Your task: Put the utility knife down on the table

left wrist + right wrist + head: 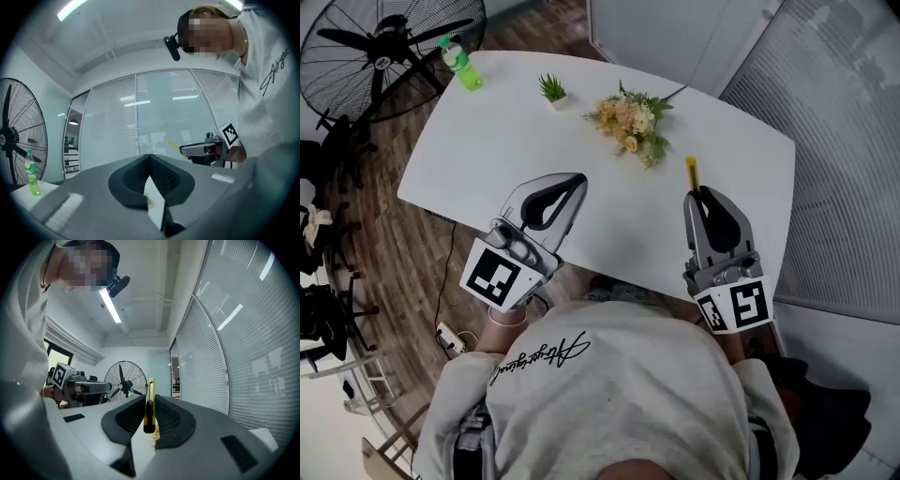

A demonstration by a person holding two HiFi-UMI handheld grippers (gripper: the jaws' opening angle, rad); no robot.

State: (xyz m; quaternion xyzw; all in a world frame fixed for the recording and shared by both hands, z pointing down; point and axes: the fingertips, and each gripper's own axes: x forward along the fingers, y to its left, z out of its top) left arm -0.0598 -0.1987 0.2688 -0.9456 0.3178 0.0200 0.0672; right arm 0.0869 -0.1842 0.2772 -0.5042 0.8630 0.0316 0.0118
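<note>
Over the white table point(487, 159), my right hand-held gripper point(149, 397) is clamped on the yellow utility knife point(149, 404), level above the near edge, which I judge leaves it ready for lowering. My left hand-held gripper point(149, 157) is closed and empty. The bottle point(461, 64) holds a green drink, and the small pot point(553, 91) holds a plant.

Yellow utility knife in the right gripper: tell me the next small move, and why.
Probably lower the right gripper toward the bare white table beneath it. Its jaws are clamped on the yellow utility knife, which seems to hang above the tabletop, short of the flower bouquet.
</note>
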